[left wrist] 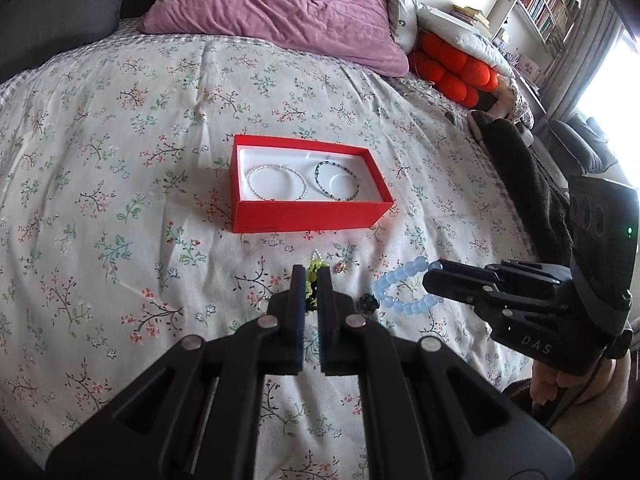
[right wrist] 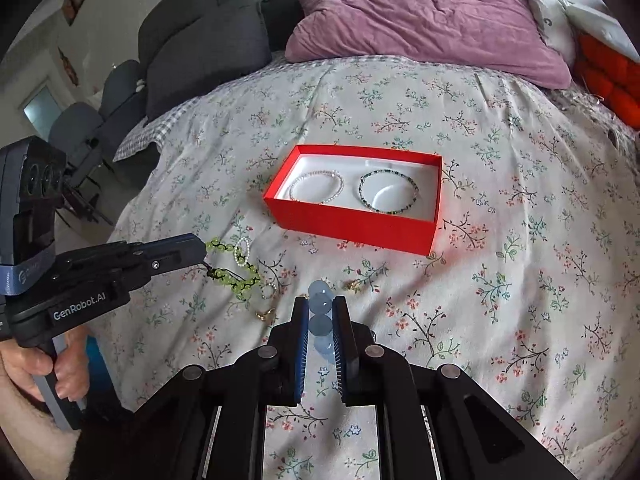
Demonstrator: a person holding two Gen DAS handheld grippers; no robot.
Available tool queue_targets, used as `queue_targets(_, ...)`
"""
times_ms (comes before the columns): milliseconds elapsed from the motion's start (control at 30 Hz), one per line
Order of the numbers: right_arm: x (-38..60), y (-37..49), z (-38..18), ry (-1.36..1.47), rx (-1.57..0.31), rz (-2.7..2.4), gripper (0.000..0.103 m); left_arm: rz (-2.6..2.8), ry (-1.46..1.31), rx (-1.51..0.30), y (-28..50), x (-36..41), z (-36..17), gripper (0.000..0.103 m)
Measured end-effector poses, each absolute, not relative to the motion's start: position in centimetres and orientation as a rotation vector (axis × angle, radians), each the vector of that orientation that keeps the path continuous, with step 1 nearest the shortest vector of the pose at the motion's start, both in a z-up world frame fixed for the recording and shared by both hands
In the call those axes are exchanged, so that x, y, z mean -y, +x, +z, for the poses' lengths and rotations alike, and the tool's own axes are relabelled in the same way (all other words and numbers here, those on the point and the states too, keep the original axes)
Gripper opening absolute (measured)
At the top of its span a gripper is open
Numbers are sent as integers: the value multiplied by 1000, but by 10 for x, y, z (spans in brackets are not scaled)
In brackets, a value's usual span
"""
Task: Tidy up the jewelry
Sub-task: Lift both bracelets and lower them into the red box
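A red box sits on the floral bedspread, holding a pearl-white bracelet and a dark green bead bracelet. My left gripper is shut on a green bead bracelet, which dangles above the bed. To its right, my right gripper is shut on a pale blue bead bracelet, lifted off the cover. Both grippers are on the near side of the box.
Small pieces lie on the cover under the grippers: a ring, gold earrings, a dark bead. A purple pillow lies beyond the box, orange ball cushion and brown blanket to the right, grey cushions on the left.
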State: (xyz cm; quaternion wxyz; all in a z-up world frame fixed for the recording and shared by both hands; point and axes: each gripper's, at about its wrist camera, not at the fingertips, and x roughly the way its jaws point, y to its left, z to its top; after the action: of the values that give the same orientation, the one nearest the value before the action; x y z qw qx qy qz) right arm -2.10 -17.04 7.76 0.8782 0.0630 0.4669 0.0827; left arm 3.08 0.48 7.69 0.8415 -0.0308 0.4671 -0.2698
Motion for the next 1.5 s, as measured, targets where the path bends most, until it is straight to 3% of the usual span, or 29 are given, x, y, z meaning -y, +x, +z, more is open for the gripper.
queue_targets(233, 170, -11, 51, 138, -1063, 151, 12, -382, 5, -1244, 53, -10, -3, 6)
queue_targets(867, 183, 7, 97, 216, -930, 152, 12, -480, -107, -989, 60, 8, 86, 6)
queue_targets(1500, 203, 74, 102, 284, -812, 51, 12, -497, -240, -895, 120, 53, 76, 6)
